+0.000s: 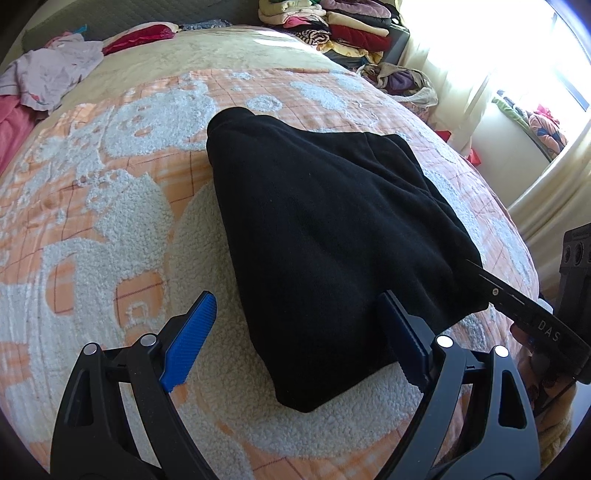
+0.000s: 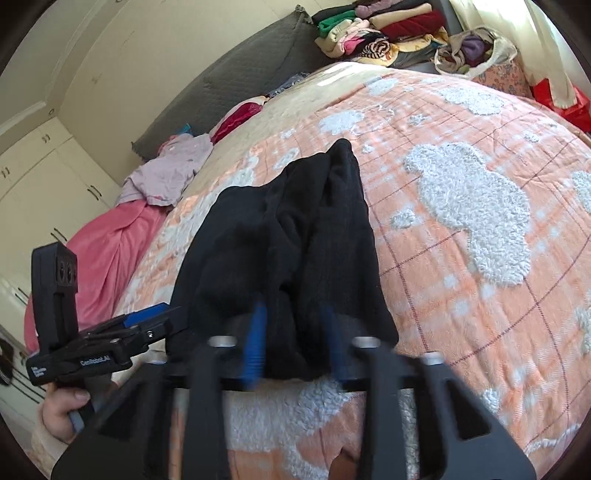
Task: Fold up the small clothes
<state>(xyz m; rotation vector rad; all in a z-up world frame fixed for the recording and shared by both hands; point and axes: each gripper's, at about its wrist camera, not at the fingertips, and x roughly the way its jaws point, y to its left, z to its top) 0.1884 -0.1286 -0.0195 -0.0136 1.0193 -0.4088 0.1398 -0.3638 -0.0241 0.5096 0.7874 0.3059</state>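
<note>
A black fleece garment [image 1: 325,229] lies folded on the orange and white blanket [image 1: 110,221] of a bed. My left gripper [image 1: 297,295] hangs open over the garment's near corner. Its blue pads [image 1: 192,339] stand wide apart, one on each side of that corner, and do not press it. My right gripper [image 2: 295,343] comes in from the right of the left wrist view, where its thin black fingers [image 1: 491,291] reach into the garment's edge. In the right wrist view, a bunched fold of the black garment [image 2: 295,229] sits pinched between its blurred blue pads [image 2: 256,343]. The left gripper [image 2: 159,319] shows there at the left.
Stacked folded clothes [image 1: 332,26] and a cloth bag of garments [image 1: 402,79] sit past the bed's far right corner. A lilac garment [image 1: 51,74] and a pink cloth [image 2: 107,254] lie at the far left. A hand [image 2: 62,410] holds the left gripper's handle. Wardrobe doors [image 2: 55,184] stand beyond.
</note>
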